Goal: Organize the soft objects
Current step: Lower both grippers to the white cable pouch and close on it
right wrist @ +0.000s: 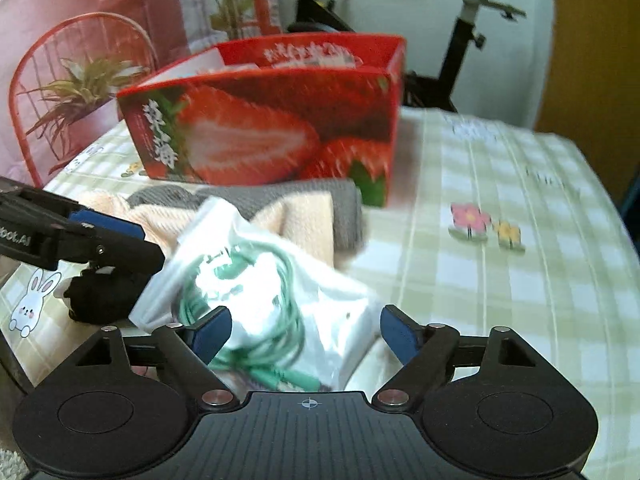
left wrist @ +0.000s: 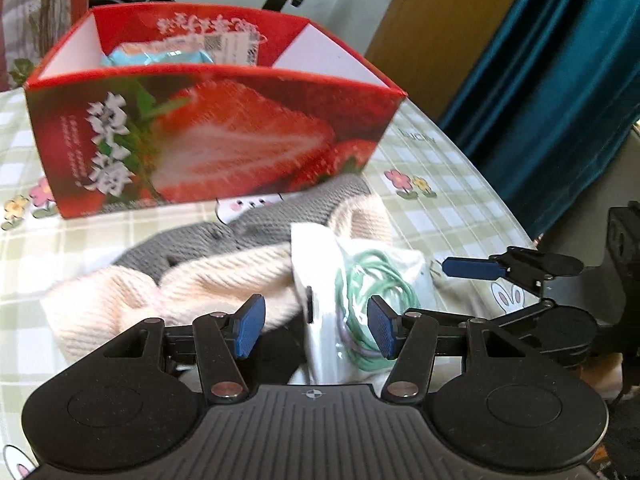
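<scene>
Black gripper housing fills the foreground of both wrist views, blue pads spread ahead of it. Between the pads of the right gripper point(right wrist: 306, 334) lies a clear plastic bag of green cord point(right wrist: 256, 296), but the jaws stand wide with gaps on both sides — nothing is clamped, and the bag rests on the bench point(right wrist: 500, 280) under its own weight. The left gripper point(left wrist: 316, 328) is about half open and also holds nothing; it hovers over the same bag, with a cream knit piece point(left wrist: 180, 292) just beyond its left pad. That cream knit sits bundled with a grey knit piece point(left wrist: 240, 228), the pile touching or nearly touching the front wall of the red strawberry box point(left wrist: 208, 140). A pale blue packet point(left wrist: 160, 56) already lies inside the box, which suggests the box is the collecting place. My guess is the bag comes next — both grippers point down at it, one to pinch, one perhaps to steady.
</scene>
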`<action>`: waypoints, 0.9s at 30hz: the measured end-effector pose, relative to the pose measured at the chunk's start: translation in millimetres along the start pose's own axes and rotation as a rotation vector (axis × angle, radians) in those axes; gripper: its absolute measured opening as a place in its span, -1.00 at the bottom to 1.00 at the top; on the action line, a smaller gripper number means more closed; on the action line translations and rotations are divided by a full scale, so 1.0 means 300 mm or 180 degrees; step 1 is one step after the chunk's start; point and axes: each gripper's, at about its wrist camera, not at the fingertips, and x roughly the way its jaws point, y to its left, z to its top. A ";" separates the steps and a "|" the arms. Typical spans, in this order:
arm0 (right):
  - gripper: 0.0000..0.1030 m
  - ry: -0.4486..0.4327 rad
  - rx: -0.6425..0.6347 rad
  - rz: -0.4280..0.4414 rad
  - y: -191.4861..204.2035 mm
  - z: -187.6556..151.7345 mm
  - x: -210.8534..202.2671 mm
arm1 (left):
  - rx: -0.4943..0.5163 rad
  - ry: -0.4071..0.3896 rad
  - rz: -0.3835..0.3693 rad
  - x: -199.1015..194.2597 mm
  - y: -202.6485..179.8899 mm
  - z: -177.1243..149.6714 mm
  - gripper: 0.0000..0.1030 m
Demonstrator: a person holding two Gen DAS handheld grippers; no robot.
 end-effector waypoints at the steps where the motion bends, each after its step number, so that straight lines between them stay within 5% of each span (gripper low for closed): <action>1: 0.55 0.0016 0.0037 0.0021 -0.006 -0.003 0.005 | -0.0004 0.0010 -0.0017 0.004 0.000 -0.004 0.14; 15: 0.32 0.0009 -0.0034 0.0393 0.100 0.023 0.054 | -0.0235 0.0048 -0.0073 0.022 0.056 -0.045 -0.12; 27: 0.34 0.0011 -0.0010 0.0390 0.135 0.027 0.067 | -0.0429 -0.0024 -0.0058 -0.004 0.122 -0.085 -0.38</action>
